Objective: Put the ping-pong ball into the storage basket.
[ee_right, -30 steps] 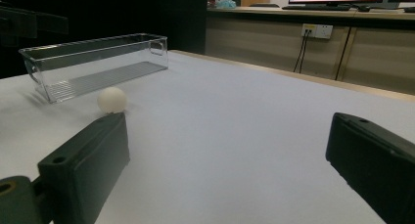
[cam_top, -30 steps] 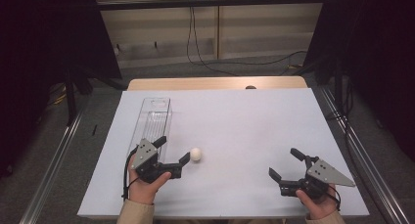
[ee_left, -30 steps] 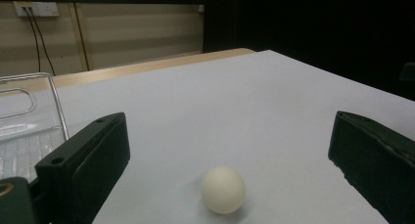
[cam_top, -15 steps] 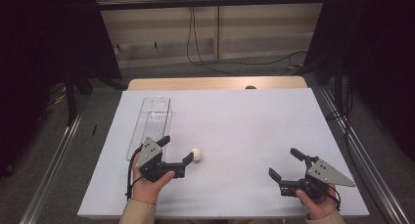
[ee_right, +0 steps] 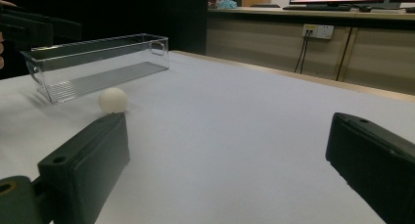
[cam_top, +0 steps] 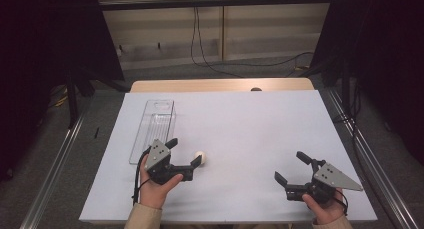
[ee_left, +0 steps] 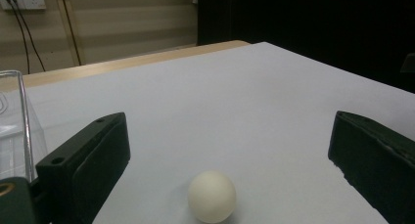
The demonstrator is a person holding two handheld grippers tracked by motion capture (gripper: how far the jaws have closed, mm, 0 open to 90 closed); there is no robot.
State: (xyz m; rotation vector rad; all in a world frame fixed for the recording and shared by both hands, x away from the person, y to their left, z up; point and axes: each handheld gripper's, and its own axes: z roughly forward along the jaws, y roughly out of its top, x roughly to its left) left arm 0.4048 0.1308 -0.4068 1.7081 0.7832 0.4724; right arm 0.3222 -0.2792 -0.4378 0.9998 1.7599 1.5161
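- A small white ball (cam_top: 201, 155) is sitting on the white table sheet (cam_top: 250, 124), in the near left part of the table, just right of the near end of a clear plastic bin (cam_top: 154, 124).
- In the left gripper view the ball (ee_left: 212, 196) is lying between the two black jaws, low in the middle, nearer the left jaw than the right, and touching neither.
- The left gripper (cam_top: 184, 153) is reaching toward the ball with its jaws spread wide; in the high view one jaw tip is sitting right at the ball's near side, though contact cannot be told there.
- The person's left hand (cam_top: 152, 186) is holding that gripper from below, with a sleeve showing at the near edge.
- The clear bin is lying lengthwise, running from near to far along the left side of the sheet, and it is holding nothing visible.
- From the right gripper view, the ball (ee_right: 113, 100) is resting just in front of the bin (ee_right: 98, 65).
- The right gripper (cam_top: 289, 168) is resting well apart from the ball, at the near right of the table, with its jaws standing wide apart and holding nothing.
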